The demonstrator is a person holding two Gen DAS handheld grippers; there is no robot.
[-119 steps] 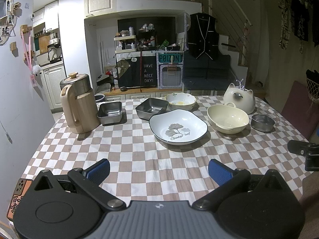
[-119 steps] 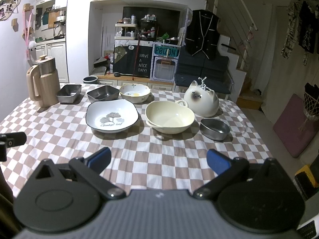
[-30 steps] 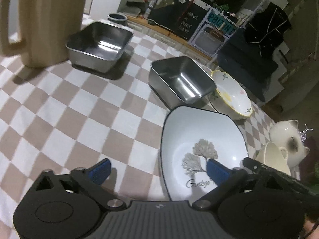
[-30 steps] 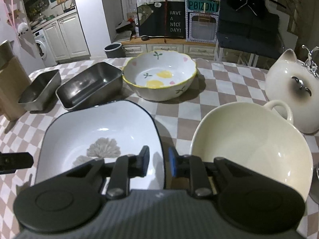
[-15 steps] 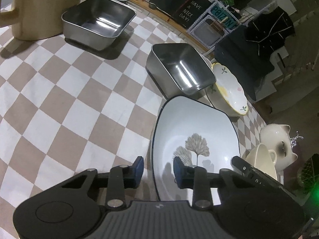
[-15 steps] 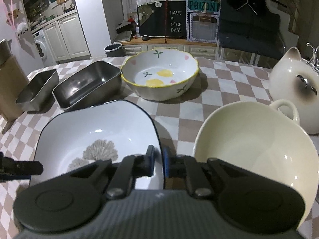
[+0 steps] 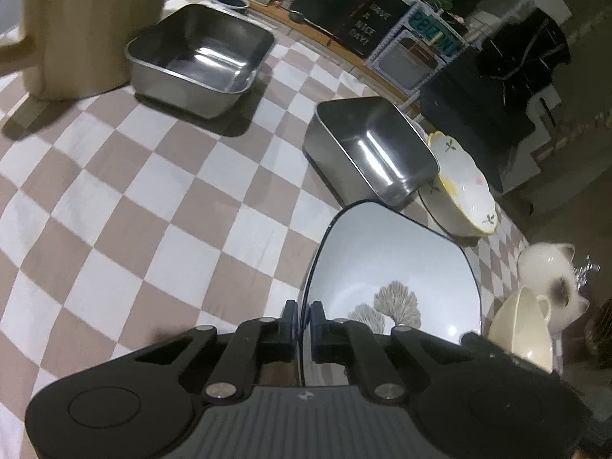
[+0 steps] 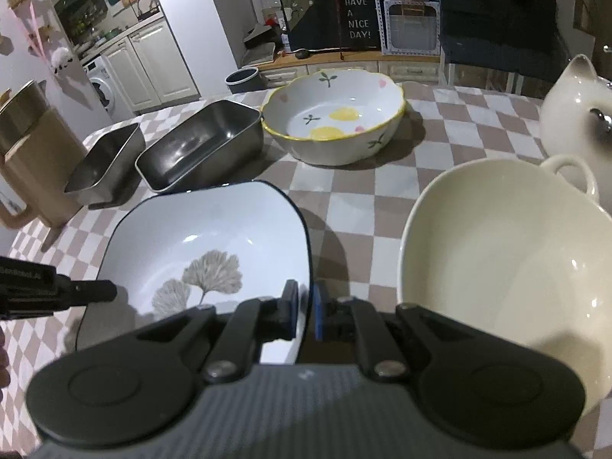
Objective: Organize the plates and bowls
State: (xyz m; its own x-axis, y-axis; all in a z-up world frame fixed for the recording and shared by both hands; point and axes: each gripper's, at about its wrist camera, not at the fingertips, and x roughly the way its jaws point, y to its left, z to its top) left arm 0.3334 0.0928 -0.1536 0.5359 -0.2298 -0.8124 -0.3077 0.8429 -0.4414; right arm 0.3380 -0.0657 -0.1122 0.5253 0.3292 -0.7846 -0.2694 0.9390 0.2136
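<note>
In the left wrist view, the left gripper (image 7: 302,315) is closed on the near-left rim of the square plate (image 7: 397,267), which lies on the checked desk (image 7: 153,206); two steel trays (image 7: 199,57) stand apart, nothing stacked, so the task seems just begun. The right wrist view adds the right gripper (image 8: 305,306) clamped on the plate's opposite rim, plus the whole cream bowl (image 8: 505,252) and flowered bowl (image 8: 336,122).
</note>
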